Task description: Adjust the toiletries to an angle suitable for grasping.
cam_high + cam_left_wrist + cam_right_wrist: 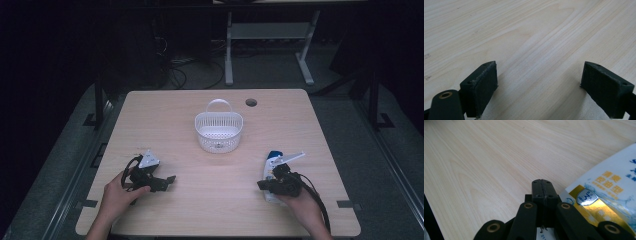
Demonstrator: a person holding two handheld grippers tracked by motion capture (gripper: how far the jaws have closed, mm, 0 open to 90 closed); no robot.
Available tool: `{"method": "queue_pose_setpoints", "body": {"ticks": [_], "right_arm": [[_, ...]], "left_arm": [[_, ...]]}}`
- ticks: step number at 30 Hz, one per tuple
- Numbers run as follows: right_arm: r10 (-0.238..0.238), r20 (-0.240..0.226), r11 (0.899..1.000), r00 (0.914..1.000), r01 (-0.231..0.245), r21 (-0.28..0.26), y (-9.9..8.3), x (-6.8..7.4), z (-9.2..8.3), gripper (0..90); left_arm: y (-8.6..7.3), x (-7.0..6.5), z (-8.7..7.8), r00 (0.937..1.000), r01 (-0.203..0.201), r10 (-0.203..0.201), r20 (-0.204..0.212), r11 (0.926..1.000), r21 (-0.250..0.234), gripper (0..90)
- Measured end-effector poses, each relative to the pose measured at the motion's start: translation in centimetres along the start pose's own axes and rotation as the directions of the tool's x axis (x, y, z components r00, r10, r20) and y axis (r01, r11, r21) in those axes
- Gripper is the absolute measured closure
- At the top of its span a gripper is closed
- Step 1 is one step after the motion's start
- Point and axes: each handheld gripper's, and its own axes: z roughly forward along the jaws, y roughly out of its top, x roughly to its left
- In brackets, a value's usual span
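My right hand-held gripper (541,185) is clenched empty beside the white-and-blue plastic bottle (609,192); my left hand-held gripper (539,82) gapes over the pale wooden worktop (529,32).

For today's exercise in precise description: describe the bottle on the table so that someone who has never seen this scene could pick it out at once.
Start at the pale wooden table and go to its near right part, right of the white basket. The bottle lies flat there, beside the right gripper. It alone is white with a blue end and a gold-and-blue label.
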Motion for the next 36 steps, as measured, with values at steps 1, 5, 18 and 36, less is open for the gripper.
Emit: {"method": "queue_pose_setpoints", "body": {"ticks": [1,5,18,36], "right_arm": [[0.000,0.001,1.000,1.0000,0.000,-0.002,-0.1,-0.1,-0.1,89.5],[0.005,0.014,1.000,0.9999,-0.005,0.004,-0.6,-0.3,-0.5,89.5],[0.020,0.059,1.000,0.9980,-0.021,0.008,-2.1,-1.7,-1.7,89.5],[0.035,0.070,0.999,0.9969,-0.034,-0.011,-3.4,-3.4,-3.2,87.0]], "left_arm": [[0.0,0.0,0.0,1.0000,0.000,0.000,0.000,1.0000,0.000,13.3],[0.0,0.0,0.0,1.0000,0.000,0.000,0.000,1.0000,0.000,13.3],[0.0,0.0,0.0,1.0000,-0.001,0.001,0.002,1.0000,0.002,13.3],[0.0,0.0,0.0,1.0000,0.003,-0.003,0.000,1.0000,-0.004,13.3]]}}
